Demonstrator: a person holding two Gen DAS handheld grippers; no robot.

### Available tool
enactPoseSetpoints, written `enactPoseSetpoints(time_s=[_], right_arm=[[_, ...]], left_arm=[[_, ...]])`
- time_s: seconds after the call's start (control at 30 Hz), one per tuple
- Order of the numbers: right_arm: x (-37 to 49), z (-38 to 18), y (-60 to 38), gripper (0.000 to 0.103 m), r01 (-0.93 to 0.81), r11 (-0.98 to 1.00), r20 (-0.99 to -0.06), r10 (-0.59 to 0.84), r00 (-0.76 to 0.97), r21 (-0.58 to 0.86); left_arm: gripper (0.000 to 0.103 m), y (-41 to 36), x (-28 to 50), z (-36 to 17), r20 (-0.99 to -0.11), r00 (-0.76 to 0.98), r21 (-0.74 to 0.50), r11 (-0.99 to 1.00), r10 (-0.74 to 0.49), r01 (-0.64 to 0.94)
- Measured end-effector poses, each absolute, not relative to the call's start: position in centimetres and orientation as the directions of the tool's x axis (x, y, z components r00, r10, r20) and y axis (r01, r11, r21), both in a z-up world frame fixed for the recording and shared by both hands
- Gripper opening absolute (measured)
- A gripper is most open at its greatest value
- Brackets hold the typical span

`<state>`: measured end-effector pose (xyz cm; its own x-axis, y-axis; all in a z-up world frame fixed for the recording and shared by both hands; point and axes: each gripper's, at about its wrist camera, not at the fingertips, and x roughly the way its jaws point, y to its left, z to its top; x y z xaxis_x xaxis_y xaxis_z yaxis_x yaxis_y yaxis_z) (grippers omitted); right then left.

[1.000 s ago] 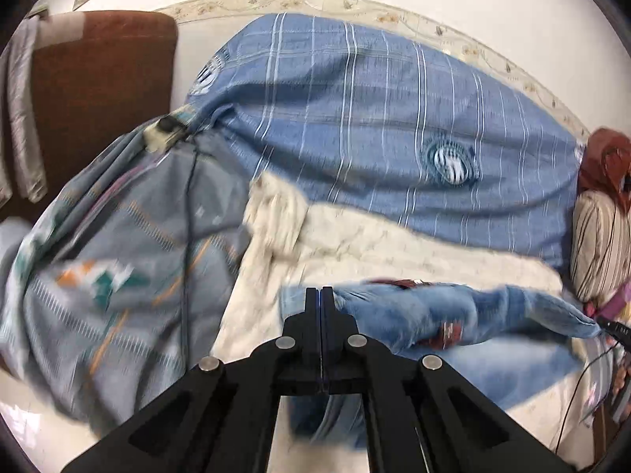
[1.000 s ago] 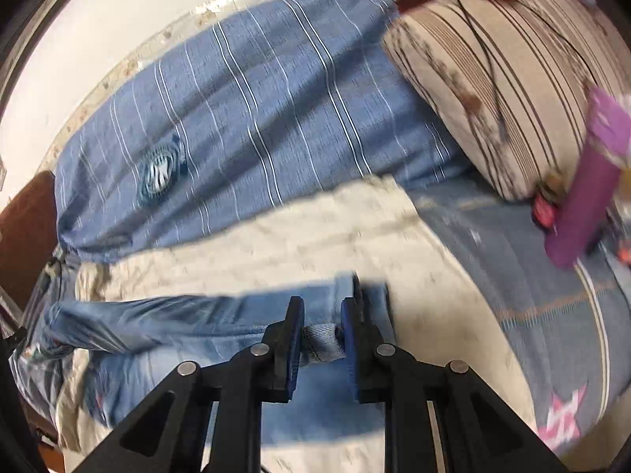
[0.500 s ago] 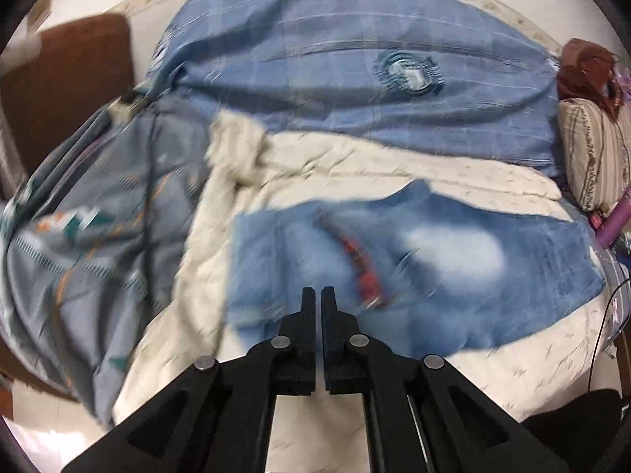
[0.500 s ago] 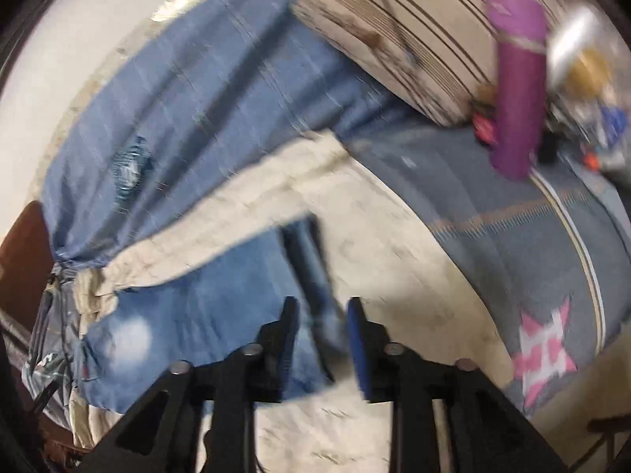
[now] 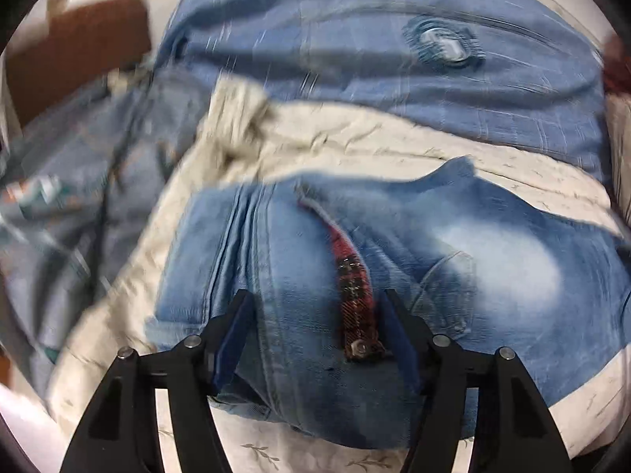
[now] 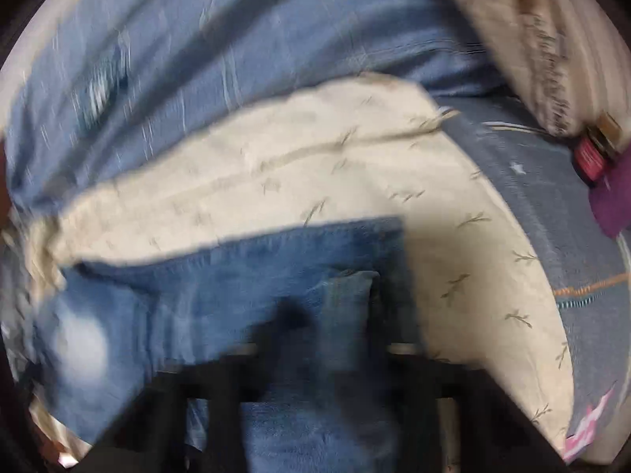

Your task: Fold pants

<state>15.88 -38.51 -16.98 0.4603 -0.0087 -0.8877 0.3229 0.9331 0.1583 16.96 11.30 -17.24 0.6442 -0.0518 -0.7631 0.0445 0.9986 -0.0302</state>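
Below both cameras, one pair of jeans (image 5: pixel 453 244) lies flat on one cream sheet (image 5: pixel 355 146) on the bed.

Counts, all placed from the jeans:
- One plaid strip (image 5: pixel 353 287) with a metal snap on the jeans, running toward the left camera.
- One blue striped blanket (image 5: pixel 355 39) beyond the far edge of the jeans, past a band of cream sheet.
- One grey patterned cover (image 5: pixel 59 197), crumpled, off the left end of the jeans.
- One brown piece of furniture (image 5: pixel 79 39) further off, past that cover.
- One striped pillow (image 6: pixel 532 19) and one purple object (image 6: pixel 615 201) well off the right end; one small red-capped item (image 6: pixel 589 157) touches the purple object.

Hand-held grippers: two.
- Left hand-held gripper (image 5: pixel 315 315): jaws spread and opening, jeans fabric and the plaid strip lying between them, pads not pressing.
- Right hand-held gripper (image 6: pixel 327 339): heavily blurred; jaws pressed together, low over the jeans near the right end. Whether denim is pinched, cannot tell.

Edges and room: far edge of the jeans is straight in the right view. Bare cream sheet borders the jeans on the far side and right end.
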Motion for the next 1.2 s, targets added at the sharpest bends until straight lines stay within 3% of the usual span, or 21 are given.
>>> enactPoseSetpoints(time_s=[0.07, 0.17, 0.33, 0.5, 0.6, 0.77, 0.83, 0.93, 1.03, 1.2], right_arm=[[16.2, -16.1, -37.1, 0.009, 0.289, 0.950, -0.883, -0.032, 0.468, 0.119], [16.1, -12.9, -35.8, 0.006, 0.276, 0.961, -0.841, -0.140, 0.522, 0.011], [16.1, -8.9, -36.1, 0.006, 0.290, 0.956, -0.775, -0.216, 0.594, -0.044], [17.2, -13.2, -39.1, 0.006, 0.394, 0.919, -0.793, -0.244, 0.558, -0.006], [17.2, -18.3, -41.5, 0.012, 0.454, 0.881, -0.849, -0.134, 0.510, 0.133], [13.3, -16.9, -44.4, 0.021, 0.532, 0.767, -0.767, -0.083, 0.636, 0.358], [11.4, -14.0, -44.9, 0.021, 0.547, 0.762, -0.717, -0.162, 0.678, 0.346], [10.7, -10.3, -43.8, 0.023, 0.495, 0.806, -0.688, -0.159, 0.708, 0.323], [12.0, -7.5, -39.2, 0.023, 0.378, 0.886, -0.695, -0.094, 0.713, 0.268], [16.3, -8.2, -29.4, 0.022, 0.138, 0.946, -0.722, 0.125, 0.680, 0.294]], left_arm=[[0.072, 11.8, 17.0, -17.4, -0.759, 0.647, -0.074, 0.997, -0.069, 0.019], [0.072, 10.9, 16.6, -16.9, -0.731, 0.682, 0.002, 0.999, -0.022, 0.033], [0.072, 10.0, 15.3, -15.3, -0.645, 0.764, 0.052, 0.998, 0.009, 0.032], [0.072, 9.6, 15.9, -16.4, -0.682, 0.731, 0.078, 0.996, 0.023, 0.041], [0.073, 9.4, 16.1, -16.7, -0.682, 0.730, 0.100, 0.994, 0.037, 0.043], [0.073, 9.7, 15.5, -16.3, -0.660, 0.750, 0.102, 0.994, 0.039, 0.038], [0.073, 10.1, 15.2, -15.9, -0.641, 0.766, 0.101, 0.995, 0.052, 0.018], [0.073, 11.1, 14.9, -15.4, -0.629, 0.776, 0.066, 0.998, 0.045, -0.005], [0.073, 12.1, 14.7, -14.9, -0.613, 0.788, 0.053, 0.998, 0.060, -0.035], [0.073, 13.5, 14.4, -14.6, -0.593, 0.801, 0.060, 0.997, 0.080, -0.055]])
